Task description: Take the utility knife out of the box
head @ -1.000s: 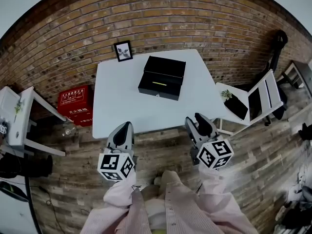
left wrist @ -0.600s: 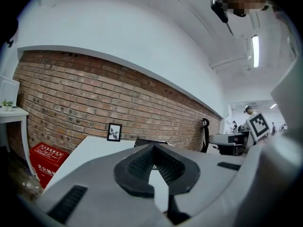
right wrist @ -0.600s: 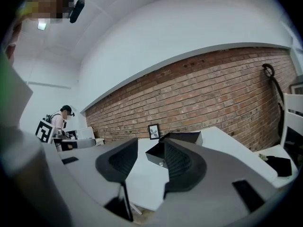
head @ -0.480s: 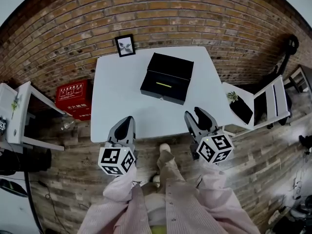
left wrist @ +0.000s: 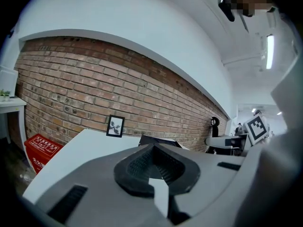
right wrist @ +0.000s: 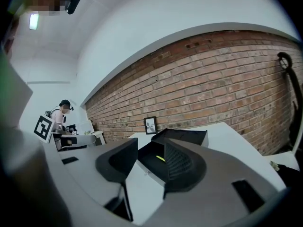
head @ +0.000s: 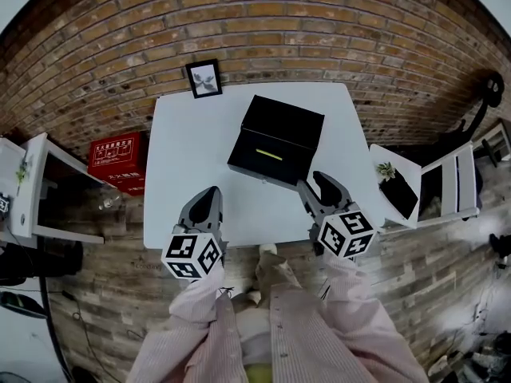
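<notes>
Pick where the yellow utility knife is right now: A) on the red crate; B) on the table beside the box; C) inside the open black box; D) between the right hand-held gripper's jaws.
C: the yellow utility knife lies inside the open black box, while the right hand-held gripper is open and empty, short of the box.

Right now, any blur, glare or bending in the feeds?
Head view: sharp, no glare, fisheye bows the brick wall. Right gripper view: box clear between open fingers. Left gripper view: shut fingers hide most of the box.
</notes>
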A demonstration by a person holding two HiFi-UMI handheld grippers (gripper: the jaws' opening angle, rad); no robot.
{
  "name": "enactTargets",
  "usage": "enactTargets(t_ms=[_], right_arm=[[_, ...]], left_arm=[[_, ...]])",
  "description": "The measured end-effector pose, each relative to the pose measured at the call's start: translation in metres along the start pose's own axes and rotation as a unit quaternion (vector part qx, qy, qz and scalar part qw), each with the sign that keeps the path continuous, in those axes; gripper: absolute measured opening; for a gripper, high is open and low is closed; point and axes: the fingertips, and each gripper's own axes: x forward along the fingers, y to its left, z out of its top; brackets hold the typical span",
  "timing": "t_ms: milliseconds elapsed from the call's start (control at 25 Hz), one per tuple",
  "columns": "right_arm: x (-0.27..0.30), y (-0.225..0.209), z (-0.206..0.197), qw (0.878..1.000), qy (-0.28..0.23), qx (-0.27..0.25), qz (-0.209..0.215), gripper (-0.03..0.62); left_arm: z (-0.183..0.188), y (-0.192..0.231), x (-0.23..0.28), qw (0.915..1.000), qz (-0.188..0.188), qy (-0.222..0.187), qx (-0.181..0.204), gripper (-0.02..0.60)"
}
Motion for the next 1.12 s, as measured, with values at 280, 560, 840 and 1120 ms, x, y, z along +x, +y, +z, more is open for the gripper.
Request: enactTargets(t_ms=[280, 560, 840, 1120], right_arm=[[0.041, -0.021, -0.006, 0.999, 0.035, -0.002, 0.030, 0.173], [0.078, -0.028, -0.017, 0.994, 0.080, -0.017, 0.068, 0.173], [0.107, -0.028, -0.031, 0.984, 0.132, -0.055, 0.106, 0.173], [0.131, -0.024, -0.050, 0.969, 0.191, -0.087, 0.128, 0.173]], left_arm=[[-0.001, 0.007, 0.036, 0.9998, 0.014, 0.011, -0.010, -0.008], [-0.011, 0.016, 0.066, 0.9990, 0.026, 0.031, -0.020, -0.008], [-0.022, 0.020, 0.089, 0.9979, 0.034, 0.046, -0.031, -0.008], [-0.026, 0.025, 0.105, 0.9971, 0.028, 0.062, -0.033, -0.008]])
